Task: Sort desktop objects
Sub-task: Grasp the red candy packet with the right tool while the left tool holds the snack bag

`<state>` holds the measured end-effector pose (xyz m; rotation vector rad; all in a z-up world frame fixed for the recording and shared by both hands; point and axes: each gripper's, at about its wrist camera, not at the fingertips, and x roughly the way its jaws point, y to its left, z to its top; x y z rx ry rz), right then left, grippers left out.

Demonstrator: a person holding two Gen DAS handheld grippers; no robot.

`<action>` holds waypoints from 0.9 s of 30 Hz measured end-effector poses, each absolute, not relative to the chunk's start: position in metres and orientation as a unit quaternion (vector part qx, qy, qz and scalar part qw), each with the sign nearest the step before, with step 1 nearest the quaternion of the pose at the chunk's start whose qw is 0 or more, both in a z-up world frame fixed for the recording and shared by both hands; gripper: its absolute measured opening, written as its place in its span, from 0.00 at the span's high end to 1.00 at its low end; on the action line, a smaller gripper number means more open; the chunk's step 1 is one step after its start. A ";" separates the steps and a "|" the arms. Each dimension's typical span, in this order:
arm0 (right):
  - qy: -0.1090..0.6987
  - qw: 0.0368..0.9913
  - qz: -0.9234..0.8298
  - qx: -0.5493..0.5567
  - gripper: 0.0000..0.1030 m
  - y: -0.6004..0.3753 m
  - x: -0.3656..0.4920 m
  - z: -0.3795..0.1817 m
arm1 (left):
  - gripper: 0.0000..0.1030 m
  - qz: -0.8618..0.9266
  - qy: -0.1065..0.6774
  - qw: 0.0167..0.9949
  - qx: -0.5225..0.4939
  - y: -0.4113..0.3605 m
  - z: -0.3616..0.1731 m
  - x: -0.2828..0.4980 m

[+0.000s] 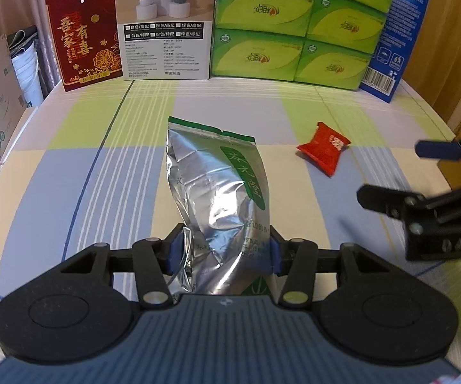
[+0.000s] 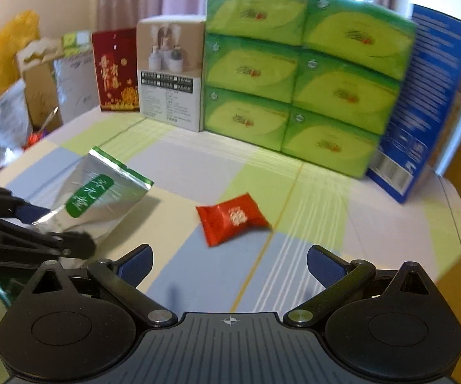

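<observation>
Nearest in the left wrist view, the left gripper [image 1: 224, 252] has its jaws clenched on the lower end of a crinkled silver foil pouch with a green label and green top strip [image 1: 211, 185], one blue pad pressed against each side edge, so the pouch stands up from the jaws and leans away toward the far side; whether its bottom touches the desk cannot be told. In the right wrist view the right gripper [image 2: 229, 265] hangs low over the desk with its jaws released and spread wide, nothing between them. Just beyond it, a small red sealed sachet with a white emblem [image 2: 232, 219] lies flat on the desk's pastel checked cloth of blue, green and cream squares [image 2: 179, 160], right of the pouch and apart from it. The step in hand looks like carrying the pouch to its place while the free gripper lines up on the sachet. Foil is slippery and caves in, so the squeeze should be firm but steady, and the pouch carried level rather than swung. For the sachet, the open jaws would do best to come down straddling its narrower span, pads low to the cloth, and close without snagging the fabric. Along the far edge stand a dark red card with gold characters [image 1: 81, 33], a white humidifier carton [image 1: 165, 24], a stacked green pack of tissues [image 1: 297, 22] and a blue box [image 1: 397, 36].
</observation>
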<state>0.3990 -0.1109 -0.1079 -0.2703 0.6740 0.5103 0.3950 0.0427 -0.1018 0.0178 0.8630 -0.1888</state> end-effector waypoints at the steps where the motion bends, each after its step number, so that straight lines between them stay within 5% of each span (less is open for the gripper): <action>1: 0.325 0.901 0.254 -0.131 0.02 -0.111 0.404 -0.109 | 0.56 -0.092 0.415 0.905 0.011 0.043 -0.102 0.399; 12: 0.319 0.885 0.308 -0.144 0.08 -0.104 0.452 -0.134 | 0.56 -0.104 0.387 0.916 0.006 0.044 -0.098 0.421; 27: 0.339 0.864 0.342 -0.146 0.36 -0.093 0.473 -0.147 | 0.56 -0.108 0.387 0.916 -0.001 0.048 -0.104 0.428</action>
